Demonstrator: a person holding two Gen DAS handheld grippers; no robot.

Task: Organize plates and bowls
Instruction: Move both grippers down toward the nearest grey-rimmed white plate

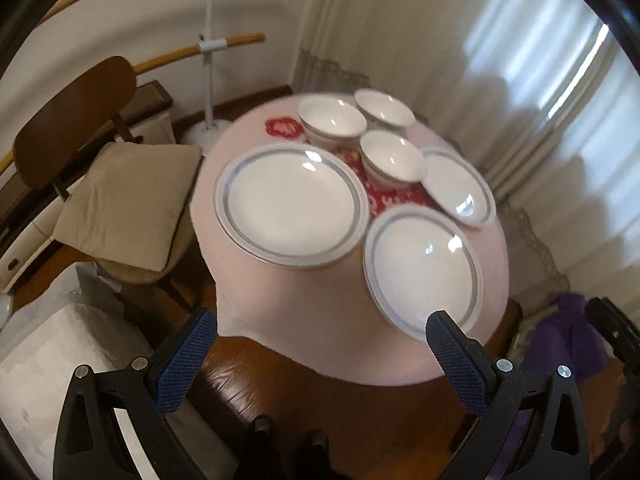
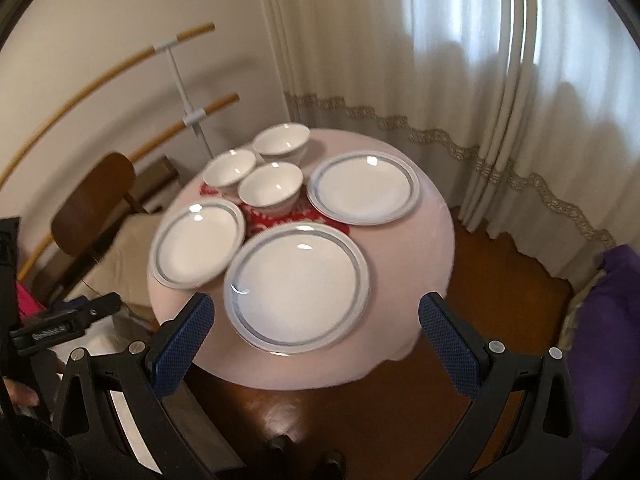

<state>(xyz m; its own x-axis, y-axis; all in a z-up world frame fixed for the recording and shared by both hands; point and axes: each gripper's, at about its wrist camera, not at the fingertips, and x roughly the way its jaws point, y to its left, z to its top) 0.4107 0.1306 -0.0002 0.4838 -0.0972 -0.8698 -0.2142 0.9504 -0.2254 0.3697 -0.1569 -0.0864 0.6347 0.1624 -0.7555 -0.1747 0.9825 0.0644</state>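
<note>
bench [image 2: 432,240], round, pink cloth: 3 plates [image 2: 298,286], 3 bowls [image 2: 270,188], all apart, none stacked. bowls grouped at far side, near red mat [image 2: 280,220]. left gripper [image 1: 320,340] & right gripper [image 2: 316,324]: jaws wide, empty, hovering short of near edge. chair [image 1: 76,120] w/ cushion beside bench. step, prob.: first pick. suggest near plate: approach rim low & level, pinch rim only, lift flat, set on 2nd plate centred; nest bowls after. risk: glazed rim may slip.
</note>
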